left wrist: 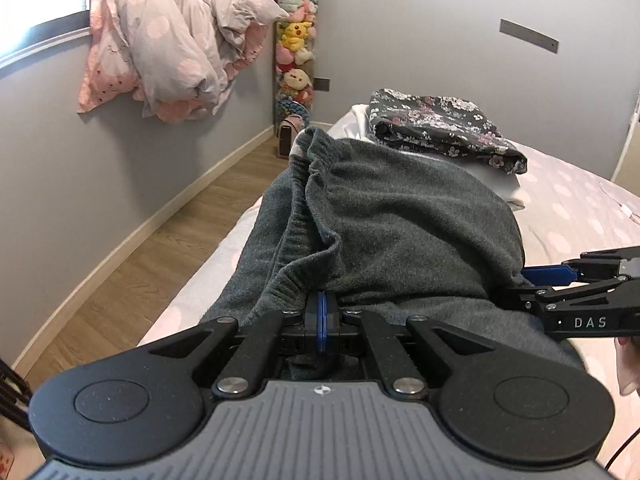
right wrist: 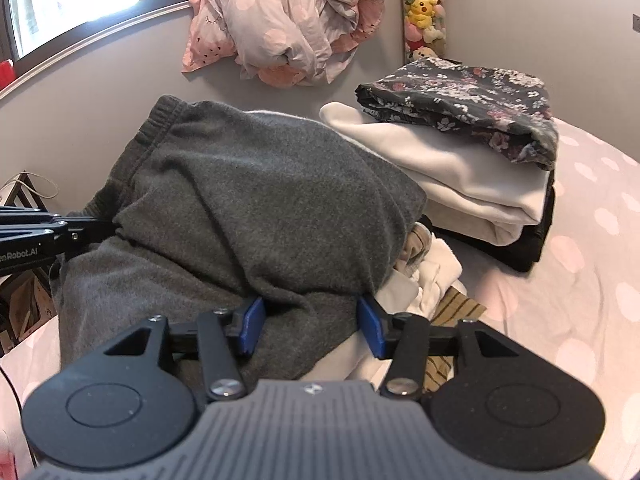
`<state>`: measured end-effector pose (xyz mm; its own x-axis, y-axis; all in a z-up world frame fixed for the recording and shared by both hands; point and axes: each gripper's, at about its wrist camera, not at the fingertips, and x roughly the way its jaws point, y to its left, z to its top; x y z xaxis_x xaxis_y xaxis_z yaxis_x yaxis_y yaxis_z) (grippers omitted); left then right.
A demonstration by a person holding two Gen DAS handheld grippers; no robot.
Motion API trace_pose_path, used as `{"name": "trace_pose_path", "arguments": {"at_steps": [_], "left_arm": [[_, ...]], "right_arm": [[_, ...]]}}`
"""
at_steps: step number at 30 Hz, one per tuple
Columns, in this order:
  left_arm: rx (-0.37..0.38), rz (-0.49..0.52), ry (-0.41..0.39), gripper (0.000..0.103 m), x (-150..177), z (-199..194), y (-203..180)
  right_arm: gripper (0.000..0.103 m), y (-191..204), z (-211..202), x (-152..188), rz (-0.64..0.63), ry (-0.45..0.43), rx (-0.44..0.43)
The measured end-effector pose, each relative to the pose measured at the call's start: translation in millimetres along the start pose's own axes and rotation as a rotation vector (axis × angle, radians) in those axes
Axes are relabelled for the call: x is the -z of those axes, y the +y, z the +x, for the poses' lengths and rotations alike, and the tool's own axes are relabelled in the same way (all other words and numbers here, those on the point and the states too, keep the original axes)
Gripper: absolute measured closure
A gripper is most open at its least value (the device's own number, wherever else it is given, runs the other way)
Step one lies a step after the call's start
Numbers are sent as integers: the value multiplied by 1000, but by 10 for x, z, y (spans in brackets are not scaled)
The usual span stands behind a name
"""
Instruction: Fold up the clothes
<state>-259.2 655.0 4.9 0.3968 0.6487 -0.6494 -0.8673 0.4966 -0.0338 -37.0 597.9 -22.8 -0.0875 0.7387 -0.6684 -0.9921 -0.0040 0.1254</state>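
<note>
Dark grey fleece trousers point(left wrist: 392, 224) lie bunched on the bed, folded over, with the ribbed waistband point(left wrist: 316, 156) at the far end. My left gripper point(left wrist: 322, 322) is shut on the trousers' near edge. My right gripper point(right wrist: 312, 324) is open, its blue pads point(right wrist: 252, 324) on either side of a fold of the trousers point(right wrist: 248, 200). The cloth lies between them unpinched. The right gripper also shows in the left wrist view point(left wrist: 532, 284) at the trousers' right edge, and the left gripper's arm shows in the right wrist view point(right wrist: 40, 232).
A stack of folded clothes, floral dark piece point(right wrist: 468, 104) on a white one point(right wrist: 452, 172), sits on the pink dotted bedsheet point(right wrist: 592, 264). Unfolded white and striped garments point(right wrist: 432, 280) lie by the trousers. A duvet point(left wrist: 168, 44) hangs on the wall. Wooden floor point(left wrist: 160, 248) lies left of the bed.
</note>
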Motion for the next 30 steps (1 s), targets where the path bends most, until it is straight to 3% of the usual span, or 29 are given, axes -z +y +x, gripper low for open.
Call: {"name": "trace_pose_path", "arguments": {"at_steps": [8,20,30], "left_arm": [[-64,11,-50,86,-1,-620,-301],[-89,25,-171,57,125,-1634,-918],[-125,5,-231,33,639,-2247,-1489]], "right_arm": [[53,80,-714,38,15,-99,8],[34,217,-2032,213,-16,-276,40],[33,472,-2970,901,-35,-386,104]]}}
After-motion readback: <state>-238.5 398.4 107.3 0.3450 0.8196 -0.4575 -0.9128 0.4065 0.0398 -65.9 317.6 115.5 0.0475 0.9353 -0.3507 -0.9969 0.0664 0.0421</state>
